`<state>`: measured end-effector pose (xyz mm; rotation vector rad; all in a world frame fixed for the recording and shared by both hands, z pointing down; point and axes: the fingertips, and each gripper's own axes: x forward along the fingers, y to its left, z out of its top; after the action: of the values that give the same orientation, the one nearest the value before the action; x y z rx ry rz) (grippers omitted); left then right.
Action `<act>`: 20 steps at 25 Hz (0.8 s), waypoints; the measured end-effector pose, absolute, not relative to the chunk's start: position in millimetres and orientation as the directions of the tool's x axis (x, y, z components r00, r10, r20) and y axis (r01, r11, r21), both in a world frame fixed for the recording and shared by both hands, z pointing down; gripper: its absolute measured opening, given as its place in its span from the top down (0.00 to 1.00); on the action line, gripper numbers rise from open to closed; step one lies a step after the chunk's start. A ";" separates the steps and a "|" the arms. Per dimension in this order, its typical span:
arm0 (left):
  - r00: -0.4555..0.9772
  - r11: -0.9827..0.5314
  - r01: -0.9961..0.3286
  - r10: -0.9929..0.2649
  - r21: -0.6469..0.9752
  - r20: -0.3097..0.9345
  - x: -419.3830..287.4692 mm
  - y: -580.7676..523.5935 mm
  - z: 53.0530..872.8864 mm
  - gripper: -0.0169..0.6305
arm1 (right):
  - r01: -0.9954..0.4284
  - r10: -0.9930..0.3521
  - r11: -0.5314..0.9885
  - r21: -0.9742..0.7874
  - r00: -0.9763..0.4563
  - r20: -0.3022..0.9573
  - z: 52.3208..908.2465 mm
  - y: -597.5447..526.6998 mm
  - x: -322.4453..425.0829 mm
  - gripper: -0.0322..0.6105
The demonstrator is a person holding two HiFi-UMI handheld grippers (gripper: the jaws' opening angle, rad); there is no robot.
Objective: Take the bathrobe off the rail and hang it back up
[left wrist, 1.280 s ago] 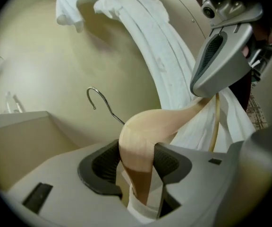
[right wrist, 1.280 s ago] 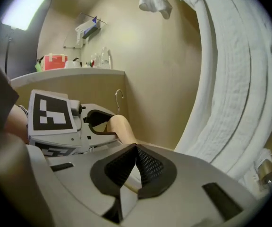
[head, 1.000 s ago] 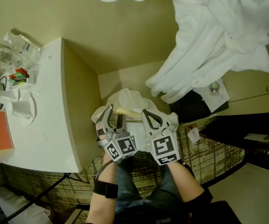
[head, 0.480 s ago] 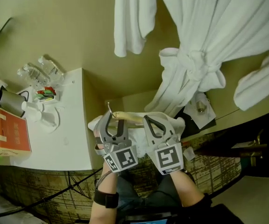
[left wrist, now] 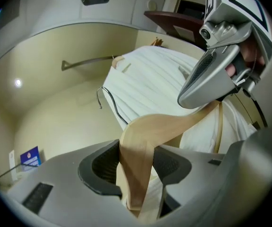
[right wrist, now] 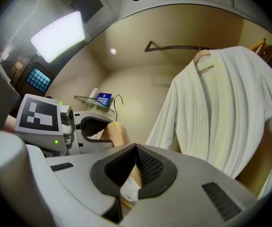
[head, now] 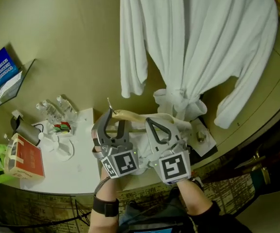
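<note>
Both grippers hold a wooden hanger (head: 130, 114) with a white bathrobe (head: 179, 126) bunched over it, in front of the person's chest. My left gripper (head: 112, 116) is shut on the hanger's left arm (left wrist: 145, 131), beside its wire hook (head: 110, 103). My right gripper (head: 152, 123) is shut, pinching white bathrobe cloth (right wrist: 129, 190) just beside the hanger's wood (right wrist: 117, 134). A second white bathrobe (head: 203, 42) hangs on its own hanger from the dark rail (right wrist: 174, 47) ahead and above. Most of the held robe is hidden behind the grippers.
A white table (head: 81, 166) at the left carries water bottles (head: 52, 108), a red box (head: 26, 157) and cups. A blue card (head: 1, 69) stands on a glass shelf on the wall. Dark furniture (head: 256, 149) runs along the right.
Both grippers have risen together with the hanger and robe. The view has tilted upward, so the robe hanging on the rail now shows nearly full length.
</note>
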<state>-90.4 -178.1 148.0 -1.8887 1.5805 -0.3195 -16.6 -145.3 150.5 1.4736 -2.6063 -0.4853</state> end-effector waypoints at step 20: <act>0.437 -0.059 -0.723 -0.811 -0.689 -0.389 -78.6 -232.3 -110.7 0.65 | -0.828 -0.766 0.316 0.464 -0.511 -0.390 -90.9 -163.7 -34.3 0.92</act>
<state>-78.6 -232.3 -110.7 -1.8054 1.3132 -0.1253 -34.3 -163.7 -90.9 1.5956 -2.6259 -1.0252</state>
